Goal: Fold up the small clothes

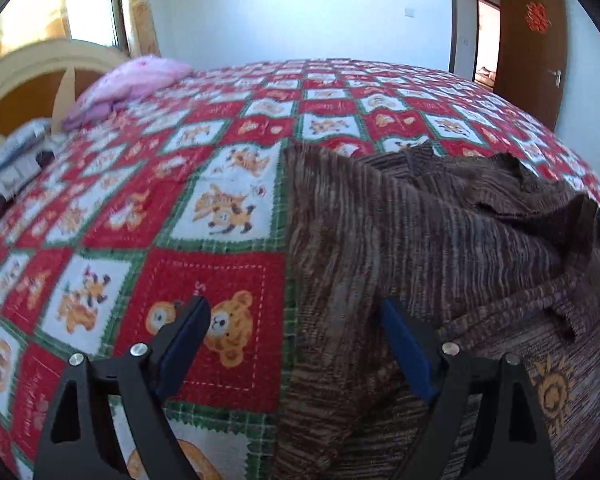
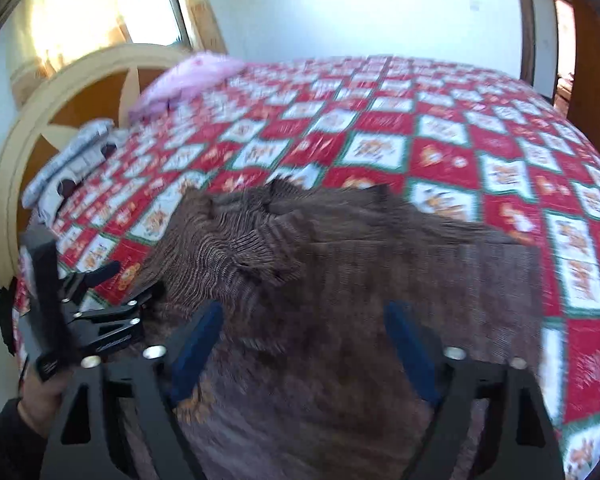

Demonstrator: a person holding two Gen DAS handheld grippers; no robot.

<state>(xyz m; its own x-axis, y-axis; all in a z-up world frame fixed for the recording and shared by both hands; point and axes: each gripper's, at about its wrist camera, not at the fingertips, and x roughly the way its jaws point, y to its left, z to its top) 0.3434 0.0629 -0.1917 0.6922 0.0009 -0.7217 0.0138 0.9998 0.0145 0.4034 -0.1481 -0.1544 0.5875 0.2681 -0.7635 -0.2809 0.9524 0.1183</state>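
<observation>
**Inspector A:** We find the brown ribbed knit garment [image 1: 440, 240] lying on the red-and-white patchwork bedspread [image 1: 204, 208], toward the near side of the bed. In the left wrist view its left edge runs straight, which we read as one fold already laid in. The upper right portion is bunched and rumpled.

**Inspector B:** We concur. In the right wrist view a loose flap sits doubled over the middle of the garment, with a flatter panel below it. The frame is blurred, so we may be misreading which part that flap is, sleeve or hem.

**Inspector A:** The left gripper [image 1: 296, 320] has its jaws spread wide and holds nothing. One finger stands over the bedspread, the other over the knit, so it straddles that straight edge.

**Inspector B:** The right gripper [image 2: 304, 320] is likewise spread wide and empty, poised above the middle of the garment. The left tool shows at the left of this view, beside the knit.

**Inspector A:** Our judgement: folding is begun, not finished. The bunched part needs flattening and at least one further fold remains.

**Inspector B:** A pink pillow [image 1: 136, 76] lies near the headboard [image 1: 32, 64], well apart from the work.
</observation>
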